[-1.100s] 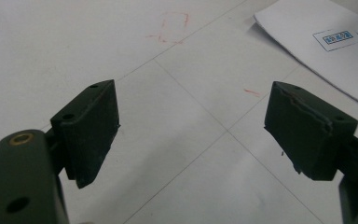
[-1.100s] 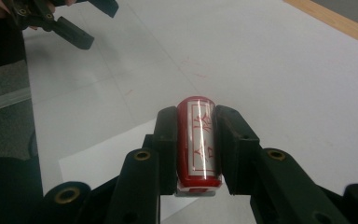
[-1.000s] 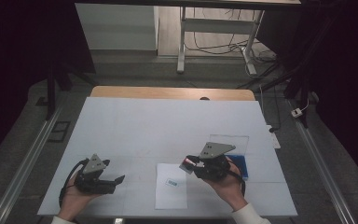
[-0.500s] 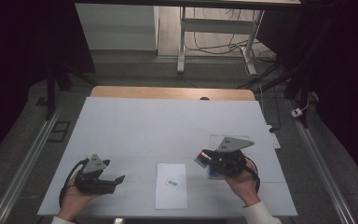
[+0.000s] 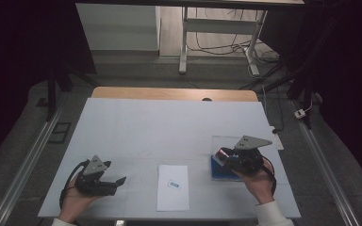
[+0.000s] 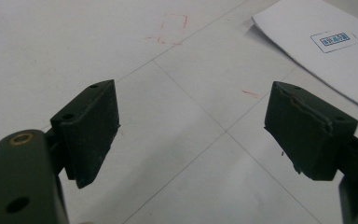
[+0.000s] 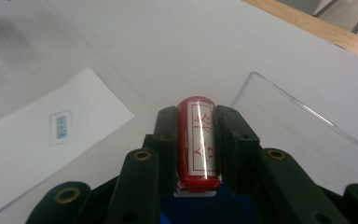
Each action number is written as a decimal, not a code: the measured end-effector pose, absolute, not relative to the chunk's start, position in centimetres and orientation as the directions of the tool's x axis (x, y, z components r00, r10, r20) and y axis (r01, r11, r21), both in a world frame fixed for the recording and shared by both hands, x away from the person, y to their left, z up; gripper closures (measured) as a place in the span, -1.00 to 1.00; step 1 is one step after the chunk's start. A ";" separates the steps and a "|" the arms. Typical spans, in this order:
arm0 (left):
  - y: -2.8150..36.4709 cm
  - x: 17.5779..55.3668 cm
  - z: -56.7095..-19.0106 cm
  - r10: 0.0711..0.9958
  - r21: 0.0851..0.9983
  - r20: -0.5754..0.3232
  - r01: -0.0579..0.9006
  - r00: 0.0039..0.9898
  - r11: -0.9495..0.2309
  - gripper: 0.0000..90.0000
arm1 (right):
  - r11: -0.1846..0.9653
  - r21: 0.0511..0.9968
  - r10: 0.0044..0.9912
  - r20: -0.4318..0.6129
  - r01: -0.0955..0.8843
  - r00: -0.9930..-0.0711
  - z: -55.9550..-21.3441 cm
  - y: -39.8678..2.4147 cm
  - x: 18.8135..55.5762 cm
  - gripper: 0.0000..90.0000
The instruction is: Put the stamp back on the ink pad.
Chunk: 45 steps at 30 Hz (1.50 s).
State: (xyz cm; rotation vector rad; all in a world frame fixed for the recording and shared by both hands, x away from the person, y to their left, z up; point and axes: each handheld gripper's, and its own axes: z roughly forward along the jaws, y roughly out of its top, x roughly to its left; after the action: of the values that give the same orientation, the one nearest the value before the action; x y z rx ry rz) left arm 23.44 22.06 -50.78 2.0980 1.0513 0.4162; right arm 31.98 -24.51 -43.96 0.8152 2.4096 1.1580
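Red cylindrical stamp [image 7: 199,142], with a white label bearing red characters, sat clamped between the two black jaws of the right gripper [image 7: 196,122], lying lengthwise along them. Seen from the high view, the right gripper [image 5: 227,157] was held in the person's right hand [image 5: 259,182] at the table's right side, above a blue pad [image 5: 220,168] that sat in a clear plastic case [image 5: 226,141]. In the right gripper view the clear lid [image 7: 298,126] of that case stood open just beyond the stamp. A white sheet of paper [image 5: 173,186] with a small blue printed mark [image 5: 173,184] lay flat on the white table [image 5: 169,122], between the two hands. The left gripper [image 5: 115,181] rested low near the table's front left, held in the left hand [image 5: 75,200]. Its jaws stood wide apart with nothing between them, over bare tabletop, with the paper's corner [image 6: 326,51] near the right jaw.
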 end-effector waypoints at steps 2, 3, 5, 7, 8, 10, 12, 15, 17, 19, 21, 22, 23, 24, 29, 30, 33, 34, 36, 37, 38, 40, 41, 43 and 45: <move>22.1 23.4 -50.8 0.790 0.739 -0.038 0.549 0.612 -0.390 -0.60 | 0.514 0.777 0.647 -0.075 0.362 -0.759 -44.2 -24.9 32.2 0.55; 22.1 23.4 -50.8 0.790 0.740 -0.039 0.549 0.611 -0.388 -0.60 | 0.512 0.775 0.657 -0.076 0.371 -0.750 -44.4 -25.2 32.3 0.56; 22.1 23.4 -50.8 0.791 0.740 -0.039 0.550 0.611 -0.388 -0.60 | 0.517 0.762 0.674 -0.081 0.390 -0.735 -44.6 -25.7 32.5 0.56; 22.1 23.4 -50.8 0.790 0.739 -0.038 0.550 0.612 -0.390 -0.60 | 0.516 0.753 0.691 -0.083 0.409 -0.718 -44.9 -26.2 32.7 0.55; 22.0 23.4 -50.8 0.790 0.738 -0.037 0.549 0.612 -0.391 -0.60 | 0.515 0.749 0.698 -0.085 0.416 -0.711 -45.0 -26.3 32.8 0.55; 22.0 23.4 -50.8 0.789 0.737 -0.035 0.549 0.613 -0.394 -0.60 | 0.526 0.731 0.708 -0.095 0.434 -0.700 -45.3 -26.5 33.0 0.55; 22.0 23.4 -50.8 0.789 0.737 -0.035 0.550 0.613 -0.394 -0.60 | 0.540 0.715 0.710 -0.104 0.445 -0.696 -45.8 -26.6 33.2 0.55; 22.1 23.4 -50.8 0.789 0.737 -0.037 0.550 0.613 -0.392 -0.60 | 0.553 0.695 0.707 -0.100 0.460 -0.700 -46.4 -26.5 33.4 0.55; 22.1 23.4 -50.8 0.789 0.737 -0.037 0.550 0.613 -0.392 -0.60 | 0.567 0.676 0.707 -0.104 0.472 -0.700 -46.7 -26.4 33.5 0.55; 22.1 23.4 -50.8 0.789 0.738 -0.038 0.550 0.613 -0.392 -0.60 | 0.571 0.670 0.701 -0.099 0.474 -0.706 -46.9 -26.4 33.5 0.55; 22.0 23.4 -50.9 0.789 0.736 -0.037 0.551 0.613 -0.393 -0.60 | 0.575 0.664 0.699 -0.095 0.478 -0.709 -47.0 -26.4 33.5 0.55; 22.0 23.4 -50.9 0.788 0.736 -0.038 0.551 0.614 -0.394 -0.60 | 0.576 0.662 0.698 -0.092 0.480 -0.711 -47.0 -26.4 33.6 0.55; 22.0 23.4 -50.9 0.787 0.735 -0.038 0.550 0.616 -0.395 -0.60 | 0.578 0.657 0.696 -0.087 0.484 -0.712 -47.1 -26.3 33.6 0.55; 22.0 23.4 -50.9 0.787 0.735 -0.037 0.551 0.616 -0.396 -0.60 | 0.582 0.655 0.694 -0.091 0.482 -0.714 -47.2 -26.3 33.6 0.54; 22.0 23.4 -50.9 0.788 0.736 -0.040 0.551 0.615 -0.393 -0.60 | 0.554 0.682 0.692 -0.058 0.478 -0.719 -47.3 -26.4 33.6 0.16; 22.0 23.4 -50.9 0.789 0.737 -0.040 0.551 0.613 -0.392 -0.60 | 0.540 0.698 0.695 -0.055 0.469 -0.717 -47.2 -26.5 33.4 0.08; 22.0 23.3 -50.8 0.790 0.738 -0.042 0.552 0.612 -0.388 -0.60 | 0.490 0.759 0.695 -0.044 0.428 -0.718 -46.8 -26.9 32.6 -0.13; 22.0 23.2 -50.8 0.790 0.738 -0.044 0.553 0.612 -0.387 -0.60 | 0.475 0.774 0.694 -0.037 0.419 -0.719 -46.7 -27.1 32.3 -0.18; 22.0 23.2 -50.9 0.790 0.736 -0.044 0.554 0.612 -0.388 -0.60 | 0.461 0.792 0.700 -0.047 0.400 -0.713 -46.8 -27.4 31.6 -0.25; 22.0 23.1 -50.9 0.791 0.737 -0.045 0.554 0.611 -0.387 -0.60 | 0.459 0.795 0.703 -0.053 0.396 -0.709 -46.9 -27.5 31.3 -0.29; 22.0 23.1 -50.9 0.790 0.738 -0.046 0.554 0.611 -0.385 -0.60 | 0.455 0.800 0.707 -0.057 0.391 -0.705 -47.0 -27.8 30.9 -0.30; 22.0 23.0 -50.9 0.791 0.739 -0.048 0.554 0.610 -0.383 -0.60 | 0.445 0.807 0.711 -0.055 0.388 -0.702 -47.2 -28.4 30.3 -0.30; 22.0 23.0 -50.9 0.791 0.739 -0.048 0.555 0.609 -0.382 -0.60 | 0.444 0.806 0.713 -0.053 0.391 -0.700 -47.4 -28.7 30.0 -0.30; 22.0 23.0 -50.9 0.792 0.740 -0.049 0.554 0.609 -0.381 -0.60 | 0.441 0.807 0.714 -0.050 0.393 -0.699 -47.8 -29.3 29.5 -0.31; 22.0 23.0 -51.0 0.792 0.739 -0.047 0.555 0.609 -0.382 -0.60 | 0.442 0.807 0.709 -0.047 0.392 -0.703 -48.3 -29.9 29.2 -0.31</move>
State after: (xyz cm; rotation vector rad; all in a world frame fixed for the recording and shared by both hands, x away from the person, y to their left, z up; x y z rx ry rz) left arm 22.95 22.00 -50.97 2.0908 1.0575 0.4082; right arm 29.16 -29.86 -48.26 0.9339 2.3191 1.1502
